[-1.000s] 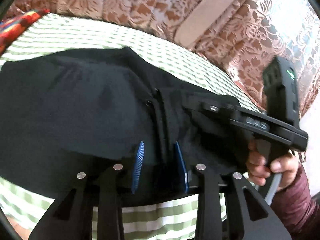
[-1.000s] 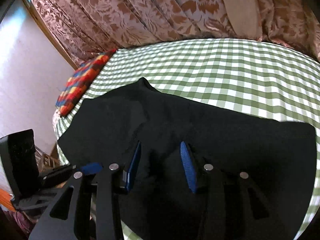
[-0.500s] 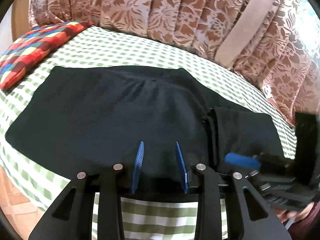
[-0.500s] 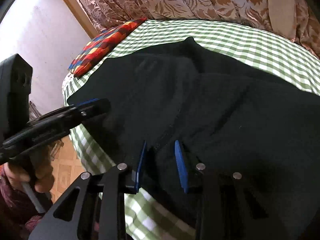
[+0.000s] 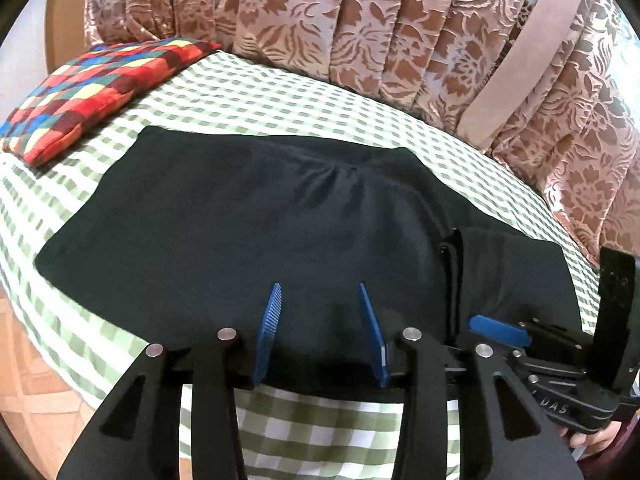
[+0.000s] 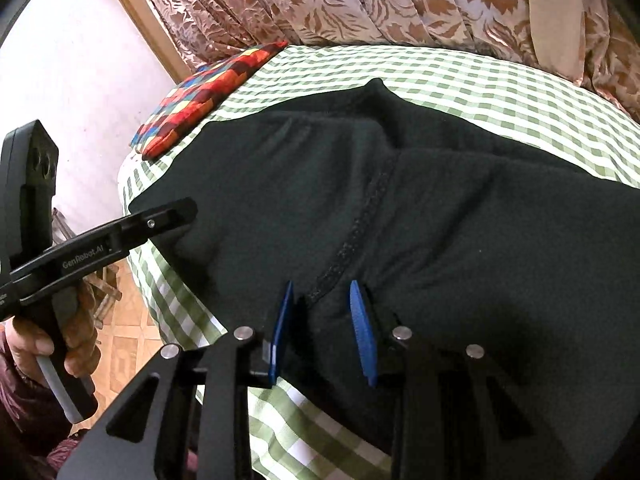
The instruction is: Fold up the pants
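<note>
Black pants (image 5: 260, 224) lie folded and flat on a green-and-white checked bed; they also fill the right wrist view (image 6: 440, 220). My left gripper (image 5: 320, 304) is open, its blue pads over the pants' near edge, holding nothing. My right gripper (image 6: 322, 300) is open, its pads astride a raised stitched seam (image 6: 360, 224) near the front edge; whether they touch the cloth I cannot tell. The right gripper also shows at the lower right of the left wrist view (image 5: 500, 330), and the left gripper at the left of the right wrist view (image 6: 160, 220).
A red, blue and yellow patchwork cushion (image 5: 92, 88) lies at the far left of the bed, also seen in the right wrist view (image 6: 208, 96). Brown floral curtains (image 5: 360, 20) hang behind. The bed's front edge (image 5: 300, 420) drops to a tiled floor (image 6: 120, 320).
The left gripper has drawn back and turned left, so the whole pants and the cushion show. The right gripper has moved left and closer to the seam, and its jaws have narrowed.
</note>
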A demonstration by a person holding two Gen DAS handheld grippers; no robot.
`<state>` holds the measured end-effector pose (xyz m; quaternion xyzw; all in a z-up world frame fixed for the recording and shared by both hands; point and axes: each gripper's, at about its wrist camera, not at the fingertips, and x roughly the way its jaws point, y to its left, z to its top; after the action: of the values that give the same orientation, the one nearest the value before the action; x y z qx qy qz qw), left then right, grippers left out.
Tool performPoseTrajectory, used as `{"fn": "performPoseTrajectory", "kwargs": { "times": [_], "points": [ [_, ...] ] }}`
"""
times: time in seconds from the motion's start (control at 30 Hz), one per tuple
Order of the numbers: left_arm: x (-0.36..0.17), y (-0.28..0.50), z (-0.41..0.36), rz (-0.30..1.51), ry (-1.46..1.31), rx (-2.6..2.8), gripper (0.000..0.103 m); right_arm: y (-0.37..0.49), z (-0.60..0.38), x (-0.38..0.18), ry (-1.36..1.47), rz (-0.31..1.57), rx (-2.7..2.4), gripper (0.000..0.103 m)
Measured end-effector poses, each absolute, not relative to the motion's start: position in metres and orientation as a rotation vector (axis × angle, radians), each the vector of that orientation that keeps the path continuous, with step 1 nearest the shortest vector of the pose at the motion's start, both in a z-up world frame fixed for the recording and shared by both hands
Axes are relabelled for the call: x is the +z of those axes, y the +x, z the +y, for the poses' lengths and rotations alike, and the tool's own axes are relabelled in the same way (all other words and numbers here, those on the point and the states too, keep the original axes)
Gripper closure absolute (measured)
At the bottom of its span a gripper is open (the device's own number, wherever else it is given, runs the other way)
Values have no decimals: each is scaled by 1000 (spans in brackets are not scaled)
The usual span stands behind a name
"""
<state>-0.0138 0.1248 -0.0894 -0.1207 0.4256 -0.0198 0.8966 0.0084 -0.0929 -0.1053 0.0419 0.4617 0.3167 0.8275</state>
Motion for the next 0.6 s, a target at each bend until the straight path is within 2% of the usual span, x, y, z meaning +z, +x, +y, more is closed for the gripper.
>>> {"fn": "performPoseTrajectory", "kwargs": {
  "times": [0.1,0.27,0.4,0.53,0.57,0.6],
  "points": [
    [-89,-17,131,883,-257,-21,64,9,-94,-105,115,980,679,66],
    [-90,-25,154,900,-324,8,64,5,-91,-104,101,964,687,61],
    [-94,-40,208,891,-573,6,64,5,-92,-105,111,955,698,58],
    [-105,-68,278,801,-882,84,64,4,-94,-106,131,949,711,56],
    [-108,-72,289,792,-933,102,63,5,-94,-106,133,948,713,55],
    [-114,-77,304,777,-1000,140,56,5,-94,-107,135,947,716,54]
  ]
}}
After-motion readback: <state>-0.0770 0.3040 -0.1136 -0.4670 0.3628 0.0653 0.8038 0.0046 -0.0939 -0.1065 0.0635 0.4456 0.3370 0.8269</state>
